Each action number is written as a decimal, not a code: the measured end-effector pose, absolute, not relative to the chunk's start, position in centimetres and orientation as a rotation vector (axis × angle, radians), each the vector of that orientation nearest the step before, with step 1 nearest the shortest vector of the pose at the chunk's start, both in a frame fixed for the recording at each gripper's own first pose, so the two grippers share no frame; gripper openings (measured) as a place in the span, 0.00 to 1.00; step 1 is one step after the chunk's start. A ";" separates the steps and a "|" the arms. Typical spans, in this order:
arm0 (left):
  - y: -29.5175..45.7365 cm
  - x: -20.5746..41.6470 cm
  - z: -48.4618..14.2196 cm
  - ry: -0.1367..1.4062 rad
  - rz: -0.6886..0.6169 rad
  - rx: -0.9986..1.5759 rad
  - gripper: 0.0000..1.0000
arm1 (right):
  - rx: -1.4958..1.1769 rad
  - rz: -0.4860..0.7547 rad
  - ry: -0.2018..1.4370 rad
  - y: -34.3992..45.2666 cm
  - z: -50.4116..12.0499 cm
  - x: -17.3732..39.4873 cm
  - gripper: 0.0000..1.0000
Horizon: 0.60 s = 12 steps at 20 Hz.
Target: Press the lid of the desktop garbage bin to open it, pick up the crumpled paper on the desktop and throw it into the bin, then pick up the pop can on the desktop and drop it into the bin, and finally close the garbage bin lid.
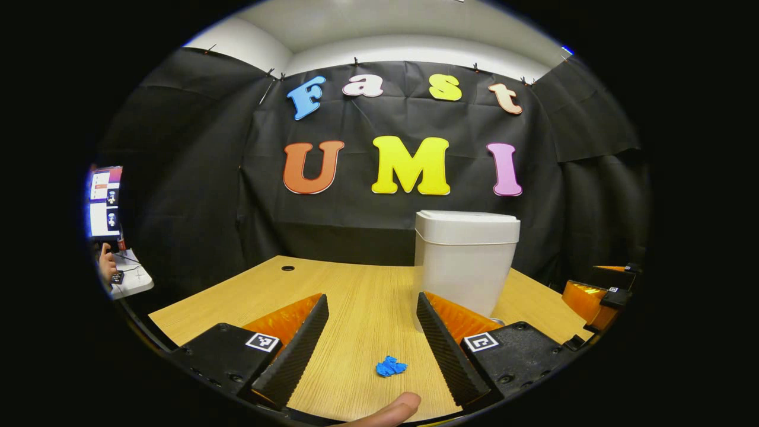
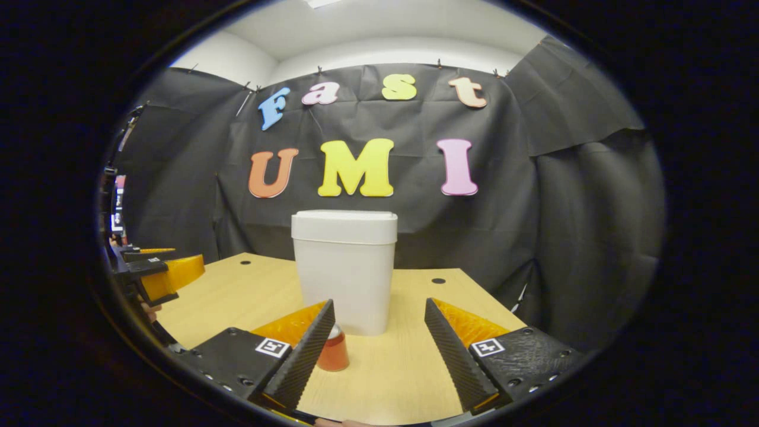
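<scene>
Both claws spread wide and empty, held low over the bench point(image 1: 249, 290) ahead of any grasp: left claw point(image 1: 372, 332) aimed at paper point(image 1: 391, 367), right claw point(image 2: 379, 341) beside can point(image 2: 334, 353); bin point(image 2: 345, 267) lid down, unpressed

No legible text on the bin point(image 2: 345, 267), no readable label on the pop can point(image 2: 334, 351), square black-and-white coded markers on left gripper point(image 1: 372, 338) and right gripper point(image 2: 379, 341) bodies carrying no readable characters, monitor point(image 1: 105, 201) at left edge too small to tell
</scene>
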<state>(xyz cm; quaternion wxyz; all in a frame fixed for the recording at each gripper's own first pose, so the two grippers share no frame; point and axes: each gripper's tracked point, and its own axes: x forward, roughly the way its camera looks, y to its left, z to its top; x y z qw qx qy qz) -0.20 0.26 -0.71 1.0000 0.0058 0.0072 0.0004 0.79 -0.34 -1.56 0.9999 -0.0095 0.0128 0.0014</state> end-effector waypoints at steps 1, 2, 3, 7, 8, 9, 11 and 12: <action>0.3 -0.1 -0.8 0.017 0.002 0.011 0.96 | -0.021 -0.001 0.014 -0.5 -1.1 1.0 0.94; 0.3 -0.1 -1.0 0.018 0.003 0.008 0.96 | -0.025 -0.001 0.007 -0.6 -0.8 1.2 0.95; 0.2 -0.1 -1.0 0.020 0.001 0.004 0.97 | -0.029 -0.002 0.002 -0.7 -0.4 1.4 0.95; -0.3 0.0 -1.2 0.028 -0.011 0.010 0.97 | -0.029 0.008 -0.021 0.2 0.9 2.1 0.95; -0.3 0.1 -1.2 0.028 -0.013 0.010 0.97 | -0.032 0.014 -0.035 0.5 1.6 2.4 0.95; -0.3 0.1 -1.4 0.031 -0.014 0.009 0.97 | -0.030 0.010 -0.054 0.7 2.8 2.9 0.94; -0.4 0.0 -1.4 0.032 -0.014 0.012 0.97 | -0.017 0.005 -0.087 1.3 5.0 4.4 0.84; -0.4 -0.1 -1.3 0.030 -0.014 0.015 0.97 | -0.018 0.013 -0.096 2.1 5.9 5.2 0.76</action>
